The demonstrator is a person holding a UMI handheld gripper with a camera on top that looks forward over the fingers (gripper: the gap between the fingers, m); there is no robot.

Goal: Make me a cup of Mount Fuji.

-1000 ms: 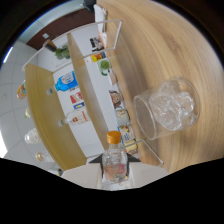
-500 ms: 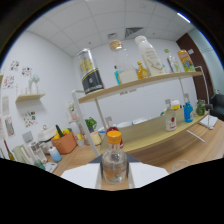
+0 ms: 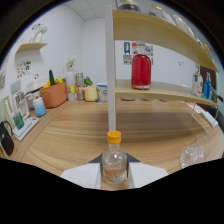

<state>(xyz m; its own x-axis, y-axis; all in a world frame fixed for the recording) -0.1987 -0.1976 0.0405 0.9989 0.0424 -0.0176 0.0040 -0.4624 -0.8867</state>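
Observation:
A small clear bottle (image 3: 114, 164) with an orange cap (image 3: 114, 136) stands upright between my fingers (image 3: 82, 176), and my gripper (image 3: 114, 171) is shut on it. It has a little pale liquid at the bottom. It hangs above a wooden counter (image 3: 150, 125). A clear glass cup (image 3: 195, 149) lies on the counter ahead of the fingers to the right, apart from the bottle.
A white post (image 3: 110, 75) rises just beyond the bottle and carries wooden shelves. A red jar (image 3: 141, 71) stands on the lower shelf. At the back left stand an orange pot (image 3: 54, 94) and a yellow mug (image 3: 90, 93). A dark device (image 3: 7, 139) sits far left.
The view has levelled out from a steep tilt and swung across the room to face the shelf with the red jar. The bottle has stayed in my fingers throughout.

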